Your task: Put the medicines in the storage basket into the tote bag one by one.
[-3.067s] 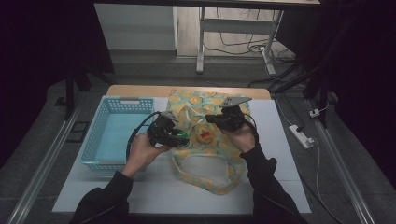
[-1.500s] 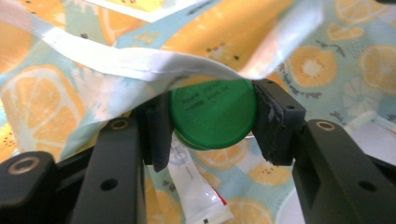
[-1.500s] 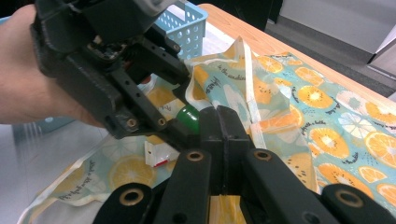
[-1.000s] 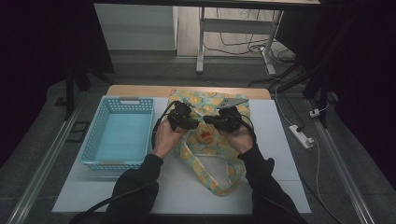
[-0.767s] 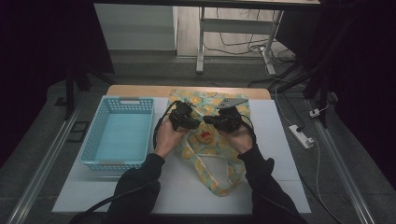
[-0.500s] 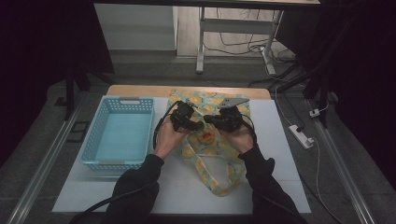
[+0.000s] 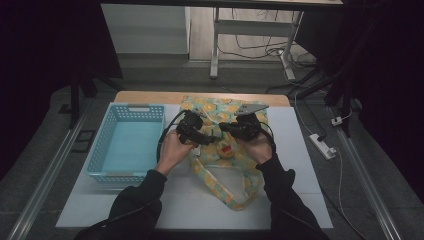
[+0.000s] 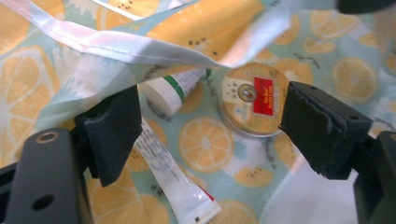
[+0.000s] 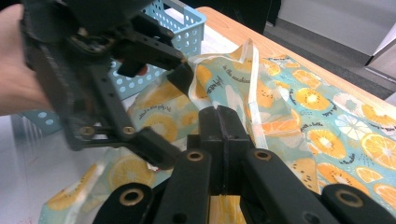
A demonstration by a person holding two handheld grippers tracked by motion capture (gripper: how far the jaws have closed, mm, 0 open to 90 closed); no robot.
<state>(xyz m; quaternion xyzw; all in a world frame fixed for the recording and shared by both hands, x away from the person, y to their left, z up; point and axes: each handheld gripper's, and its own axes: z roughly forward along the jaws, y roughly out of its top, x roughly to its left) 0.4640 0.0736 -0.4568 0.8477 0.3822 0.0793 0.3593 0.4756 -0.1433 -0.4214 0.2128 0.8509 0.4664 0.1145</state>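
A fabric tote bag (image 7: 215, 107) printed with orange slices lies mid-table, its straps (image 7: 225, 185) trailing toward me. My right gripper (image 9: 223, 116) is shut on the bag's top edge and holds that edge lifted. My left gripper (image 8: 219, 130) hovers at the bag's mouth, open; its jaws have just been opening and grip nothing. Beyond them, on the bag's fabric (image 8: 205, 28), lie a round tin (image 8: 247, 98) with a red label, a white tube (image 8: 170, 91) with a green band, and a second white tube (image 8: 173, 182). From above, the two grippers (image 7: 212, 136) (image 7: 223, 128) face each other.
A light blue plastic basket (image 7: 100, 145) stands left of the bag with nothing in it. Bare white tabletop (image 7: 150, 205) runs along the front. A white power strip (image 7: 322, 146) lies on the floor to the right, past the table edge.
Since the oldest frame my left gripper has moved right to the bag's mouth, beside the right gripper. Over the last second the hands barely shift and the straps have shifted slightly.
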